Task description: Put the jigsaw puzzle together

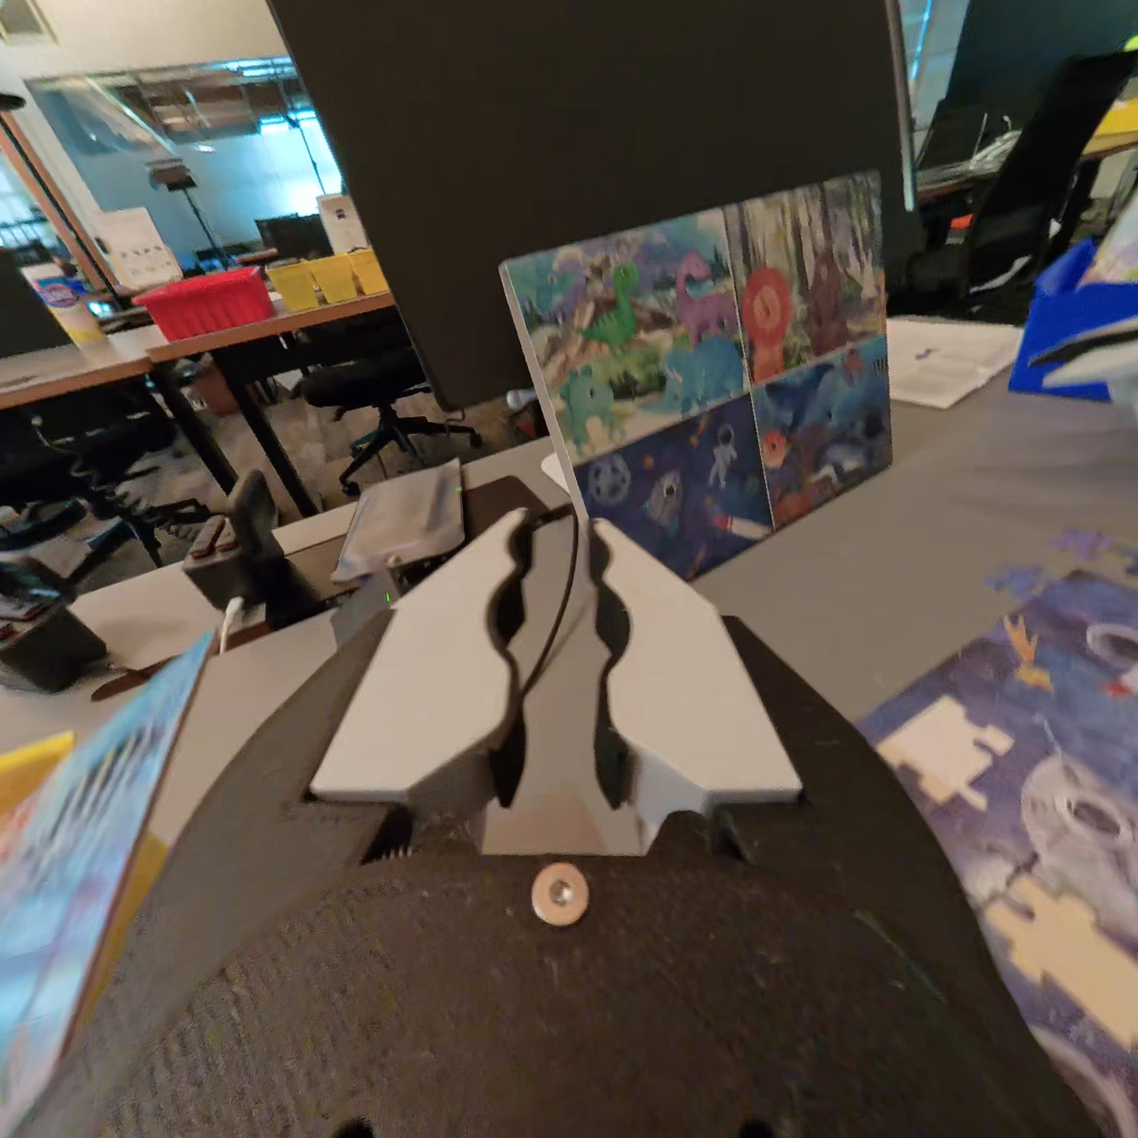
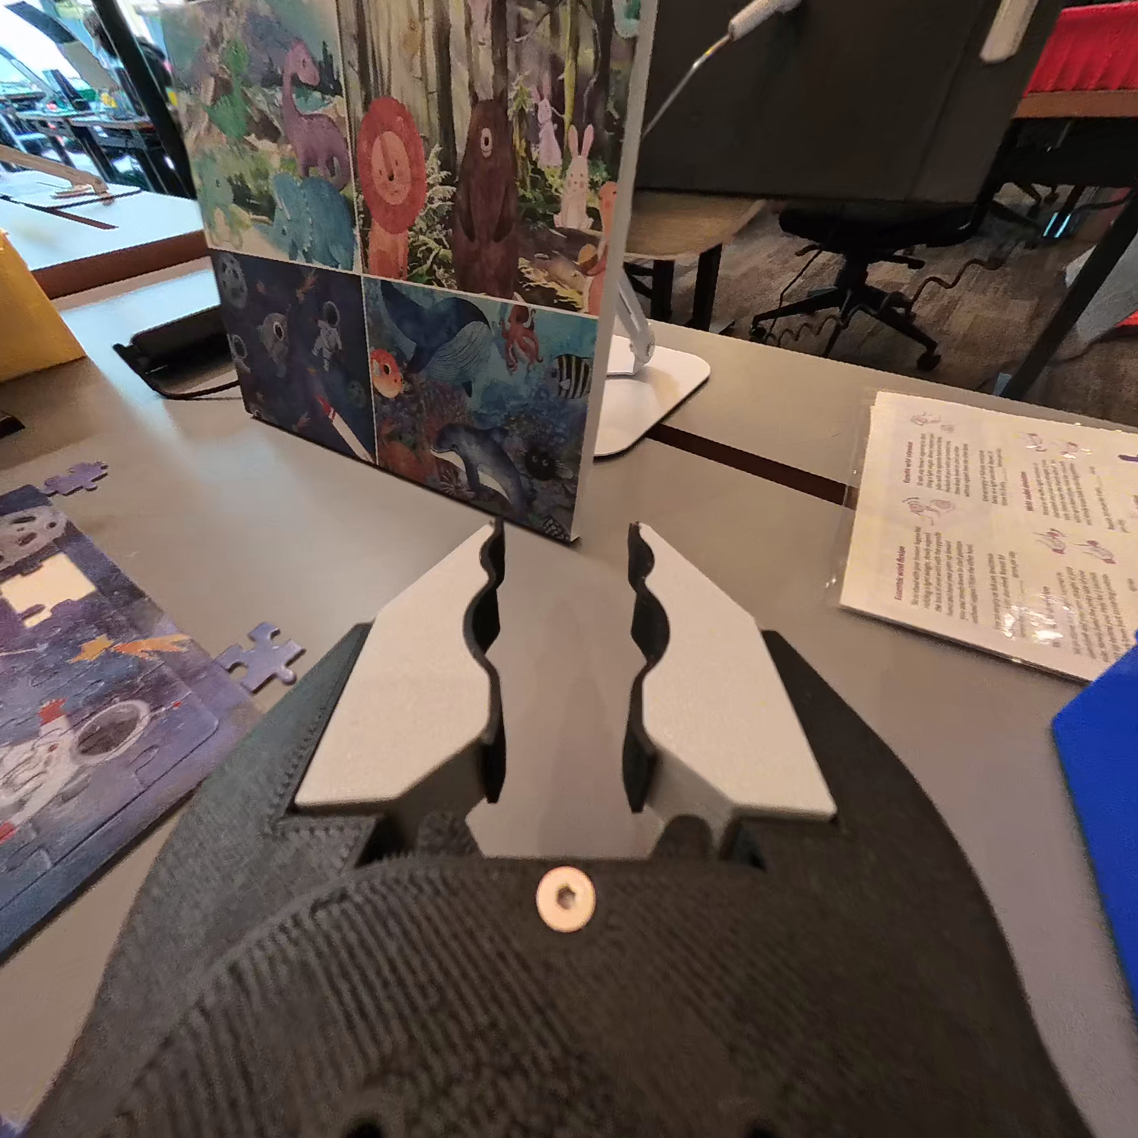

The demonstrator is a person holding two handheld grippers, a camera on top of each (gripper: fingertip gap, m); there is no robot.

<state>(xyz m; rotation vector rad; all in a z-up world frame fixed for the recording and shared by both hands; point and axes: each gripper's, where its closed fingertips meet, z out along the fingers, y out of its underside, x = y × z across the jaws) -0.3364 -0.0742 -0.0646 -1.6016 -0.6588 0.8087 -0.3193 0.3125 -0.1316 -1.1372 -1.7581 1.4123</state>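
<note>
The space-themed jigsaw puzzle [image 2: 92,708] lies flat on the grey table, left of my right gripper, with blank gaps in it. It also shows in the left wrist view [image 1: 1016,770], right of my left gripper. Loose blue pieces lie beside it, one near the right gripper [image 2: 262,656] and one farther back [image 2: 77,477]. My right gripper [image 2: 565,532] is open and empty above bare table. My left gripper [image 1: 557,523] is open with a narrower gap and empty, above the table's left part, with a black cable [image 1: 563,603] behind it.
An upright picture board [image 2: 419,277] with four scenes stands ahead, in front of a monitor stand [image 2: 653,394]. A printed sheet [image 2: 985,542] and a blue bin [image 2: 1102,831] lie to the right. A colourful box [image 1: 61,862] and black devices [image 1: 258,554] are at the left. About 40 centimetres separates my left fingertips from my right. Measured from the fingertips, the space-themed jigsaw puzzle [image 2: 92,708] is 20 centimetres or so from the right gripper and 30 centimetres from the left. It is also in sight in the left wrist view [image 1: 1106,666].
</note>
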